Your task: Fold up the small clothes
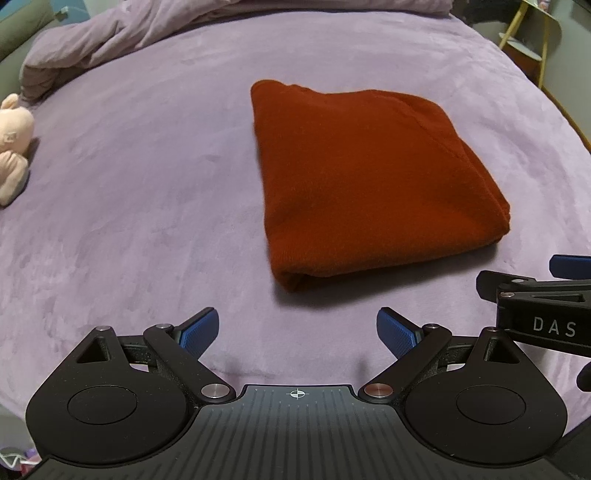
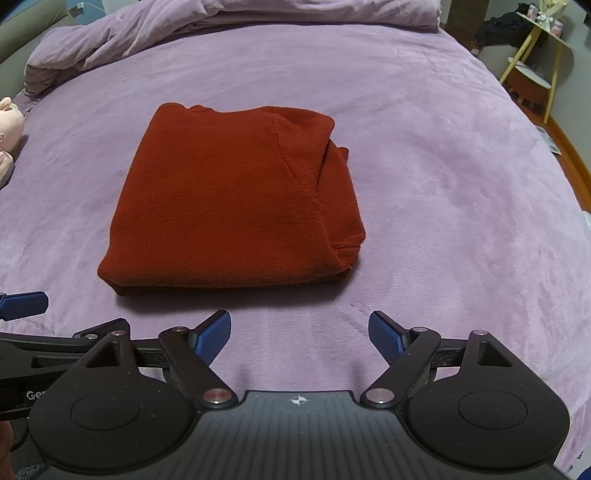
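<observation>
Both wrist cameras are looking forward, low and near, across the bed [image 1: 147, 206], sharing the folded sweater [image 1: 365, 177] [image 2: 229, 199]; each is catching the other gripper at its edge.

Folded sweater [image 2: 229, 206] laid mid-bed [image 2: 443, 184]; bunched duvet [image 2: 155, 26] seen behind it, plush toy [image 2: 9, 122] at left edge, both grippers kept before it.

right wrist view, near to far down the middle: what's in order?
right gripper, open → bare purple blanket → folded red sweater → more blanket → bunched duvet at the far end.
</observation>
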`<state>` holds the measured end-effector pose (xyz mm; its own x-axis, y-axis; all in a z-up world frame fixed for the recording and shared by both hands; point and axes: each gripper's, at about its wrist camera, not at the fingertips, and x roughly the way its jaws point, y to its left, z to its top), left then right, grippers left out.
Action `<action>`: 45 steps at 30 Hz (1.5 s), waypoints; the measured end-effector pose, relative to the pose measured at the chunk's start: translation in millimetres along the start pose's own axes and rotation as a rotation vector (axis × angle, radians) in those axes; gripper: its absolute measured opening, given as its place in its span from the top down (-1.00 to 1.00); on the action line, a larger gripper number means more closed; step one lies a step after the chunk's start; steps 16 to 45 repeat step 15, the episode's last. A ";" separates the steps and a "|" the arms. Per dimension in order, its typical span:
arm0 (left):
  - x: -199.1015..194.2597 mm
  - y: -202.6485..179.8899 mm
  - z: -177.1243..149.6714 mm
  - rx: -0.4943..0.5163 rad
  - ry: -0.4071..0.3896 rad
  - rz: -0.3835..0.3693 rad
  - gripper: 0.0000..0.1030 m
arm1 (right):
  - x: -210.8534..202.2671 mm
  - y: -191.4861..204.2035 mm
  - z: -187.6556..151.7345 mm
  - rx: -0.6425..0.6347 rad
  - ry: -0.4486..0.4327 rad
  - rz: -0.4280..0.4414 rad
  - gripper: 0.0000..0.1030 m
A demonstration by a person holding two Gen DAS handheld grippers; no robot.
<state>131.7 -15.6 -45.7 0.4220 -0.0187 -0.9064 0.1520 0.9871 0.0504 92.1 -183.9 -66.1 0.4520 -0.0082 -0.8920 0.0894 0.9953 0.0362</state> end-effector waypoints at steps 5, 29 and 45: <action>-0.1 0.2 -0.3 0.000 0.007 -0.005 -0.87 | -0.4 -0.1 0.2 0.000 -0.001 -0.002 -0.60; -3.2 -7.2 -3.4 0.028 0.001 0.016 -0.87 | -2.2 1.0 -1.5 0.005 -0.006 -0.006 -0.60; -3.2 -7.2 -3.4 0.028 0.001 0.016 -0.87 | -2.2 1.0 -1.5 0.005 -0.006 -0.006 -0.60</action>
